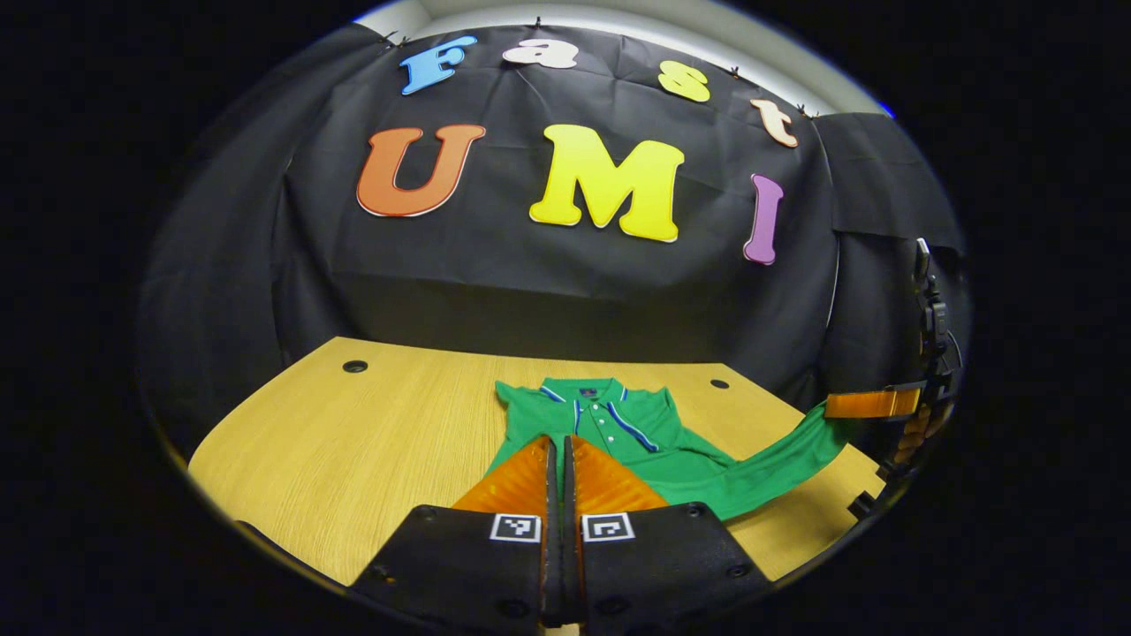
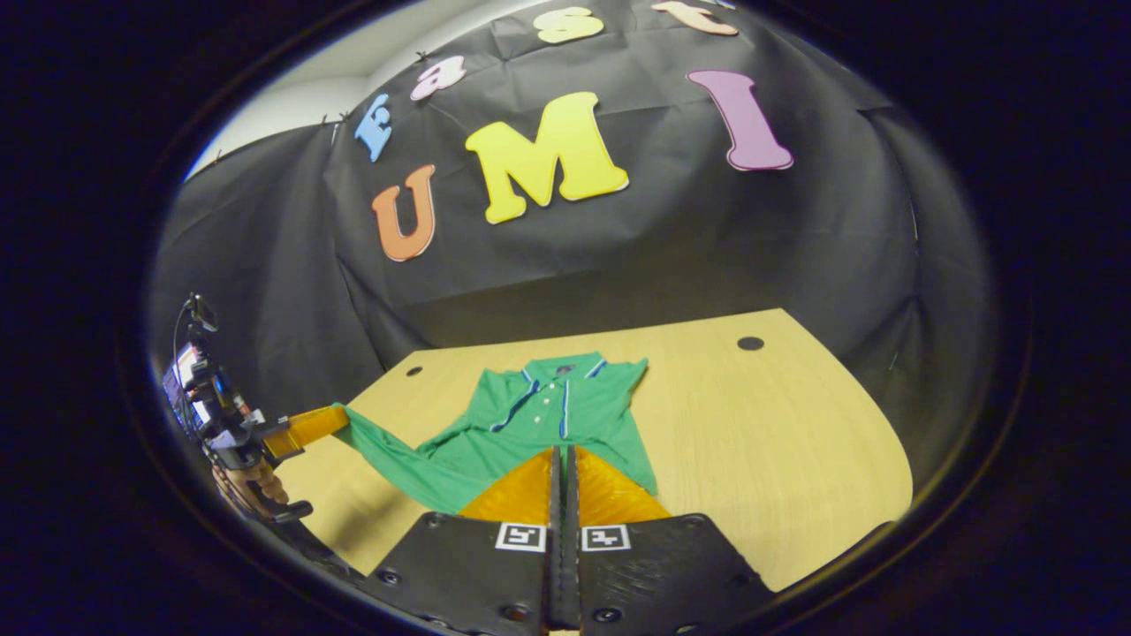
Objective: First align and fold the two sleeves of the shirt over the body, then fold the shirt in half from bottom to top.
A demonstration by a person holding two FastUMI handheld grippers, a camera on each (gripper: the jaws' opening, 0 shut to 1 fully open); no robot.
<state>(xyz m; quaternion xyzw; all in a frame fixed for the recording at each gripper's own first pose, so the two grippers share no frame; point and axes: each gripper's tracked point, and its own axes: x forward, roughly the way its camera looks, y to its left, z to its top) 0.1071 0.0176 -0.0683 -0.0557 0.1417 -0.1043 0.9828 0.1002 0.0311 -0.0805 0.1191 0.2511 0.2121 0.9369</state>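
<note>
A: Starting with the shirt (image 1: 618, 424): where was it?

B: It was lying flat on the wooden table (image 1: 353, 442), front side up. The collar and button placket were at the far end, toward the booth's black wall. The body rested on the table, but both sleeves were drawn out sideways.

A: And the left gripper (image 1: 559, 440)?

B: Its fingers were pressed together with no gap to see between them. In the right gripper view it sat at the far left, pinching the end of the left-hand sleeve (image 2: 389, 455). That sleeve ran taut from the shirt's shoulder out to the tips. It was raised off the table near the gripper and cast a shadow on the wood. A hand (image 2: 252, 486) gripped the handle below.

A: The right gripper (image 2: 562, 450)?

B: It was much the same, with the fingers closed tight against each other. The left gripper view showed it at the far right, holding the end of the right-hand sleeve (image 1: 778, 459). That sleeve was stretched out past the table's right edge.

A: Was either sleeve over the body?

B: No. Both were spread away from the body, and the hem lay near the closed fingers, partly hidden behind them.

A: Was there anything else on the table?

B: There were two small dark round holes (image 1: 355, 366) in the top near the far corners.
</note>
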